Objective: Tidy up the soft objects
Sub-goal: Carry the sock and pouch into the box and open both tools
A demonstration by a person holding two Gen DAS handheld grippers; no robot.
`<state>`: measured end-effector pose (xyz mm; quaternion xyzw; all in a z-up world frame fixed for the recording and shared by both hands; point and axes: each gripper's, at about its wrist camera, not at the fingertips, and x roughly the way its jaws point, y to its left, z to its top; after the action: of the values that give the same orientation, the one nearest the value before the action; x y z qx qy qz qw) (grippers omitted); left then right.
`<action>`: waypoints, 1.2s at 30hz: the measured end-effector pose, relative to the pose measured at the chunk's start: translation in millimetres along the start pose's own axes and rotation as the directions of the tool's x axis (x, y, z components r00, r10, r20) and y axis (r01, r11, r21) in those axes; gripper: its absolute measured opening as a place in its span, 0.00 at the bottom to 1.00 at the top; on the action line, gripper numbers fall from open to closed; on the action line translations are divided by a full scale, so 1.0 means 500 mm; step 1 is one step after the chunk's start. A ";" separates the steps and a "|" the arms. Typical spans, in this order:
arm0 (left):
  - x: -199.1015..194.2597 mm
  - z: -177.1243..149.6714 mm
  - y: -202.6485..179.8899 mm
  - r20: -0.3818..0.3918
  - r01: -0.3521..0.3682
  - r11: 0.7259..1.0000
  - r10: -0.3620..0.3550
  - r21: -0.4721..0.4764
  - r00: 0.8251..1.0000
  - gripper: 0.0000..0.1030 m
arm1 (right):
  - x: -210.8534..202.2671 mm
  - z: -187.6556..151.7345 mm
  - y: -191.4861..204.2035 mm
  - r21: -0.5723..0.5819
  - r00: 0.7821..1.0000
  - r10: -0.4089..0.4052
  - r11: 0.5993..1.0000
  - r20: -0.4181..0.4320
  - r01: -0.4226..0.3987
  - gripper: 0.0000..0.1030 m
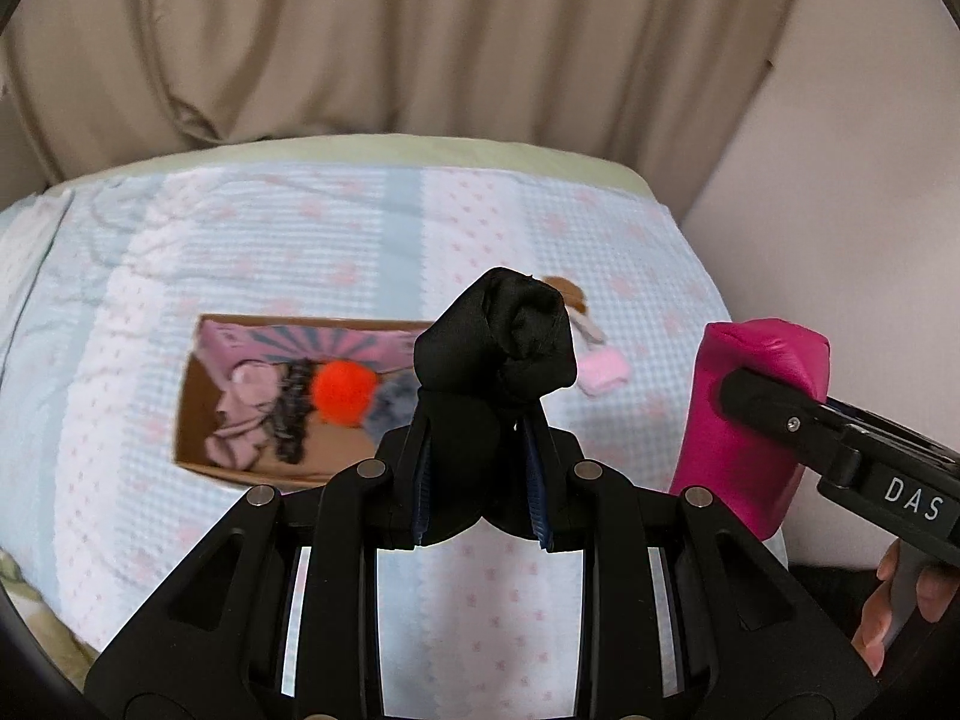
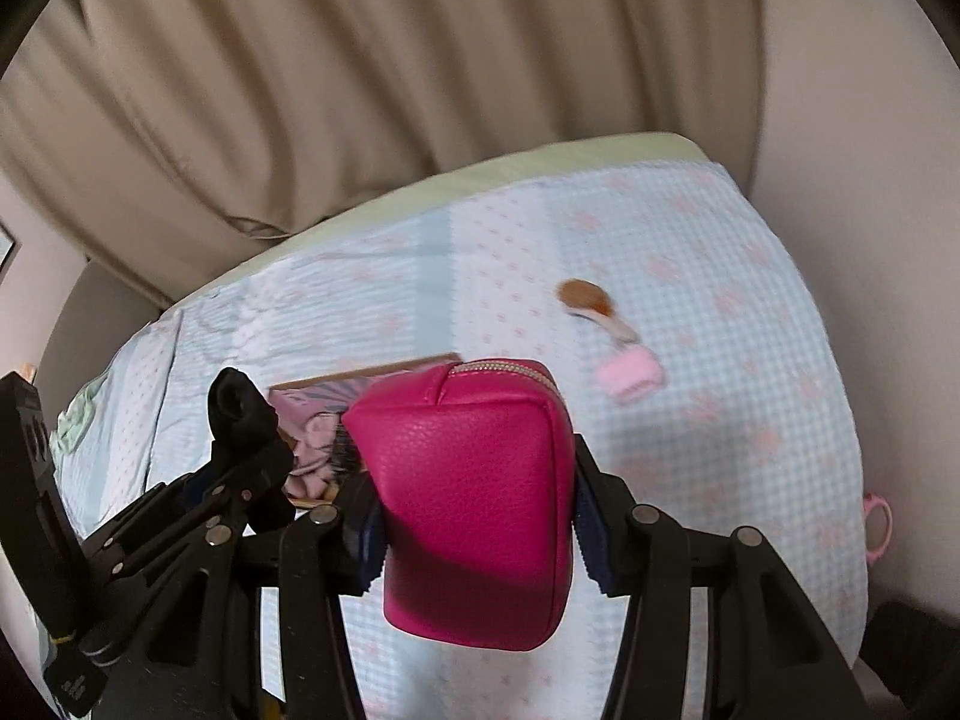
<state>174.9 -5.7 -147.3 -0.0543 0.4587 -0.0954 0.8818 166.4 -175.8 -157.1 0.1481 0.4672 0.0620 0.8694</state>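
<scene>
My left gripper (image 1: 480,414) is shut on a bundle of black cloth (image 1: 504,336), held above the bed; the same cloth (image 2: 237,408) shows at the left of the right wrist view. My right gripper (image 2: 474,480) is shut on a magenta zip pouch (image 2: 474,480), which also shows at the right of the left wrist view as the pouch (image 1: 744,420). Below lies an open cardboard box (image 1: 192,402) holding a pink cloth (image 1: 243,414), a dark frilly item and an orange pom-pom (image 1: 342,390).
A small doll-like toy with brown hair and a pink piece (image 2: 624,372) lies on the blue and pink checked bedcover (image 2: 720,312). Beige curtains (image 1: 420,30) hang behind the bed. A pink ring (image 2: 879,525) sits at the bed's right edge. A hand (image 1: 888,606) holds the right gripper.
</scene>
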 end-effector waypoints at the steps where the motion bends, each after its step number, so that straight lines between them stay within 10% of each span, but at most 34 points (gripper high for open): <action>1: -0.003 0.004 0.025 0.001 -0.002 1.000 0.002 -0.012 1.000 0.22 | 0.007 0.002 0.021 -0.010 1.000 0.004 1.000 -0.001 -0.004 0.46; 18: 0.117 0.034 0.402 -0.119 -0.036 0.995 0.025 -0.094 0.993 0.22 | 0.280 0.013 0.306 -0.087 0.989 -0.003 0.996 -0.148 -0.010 0.46; 36: 0.405 -0.008 0.518 -0.336 -0.135 0.977 0.073 -0.166 0.939 0.22 | 0.590 -0.005 0.294 -0.088 0.908 -0.030 0.996 -0.418 -0.007 0.46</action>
<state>315.8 203.0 -358.6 -0.0957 0.6080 -0.0130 0.7881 332.6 36.6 -346.5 0.0906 0.6407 0.1076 0.7548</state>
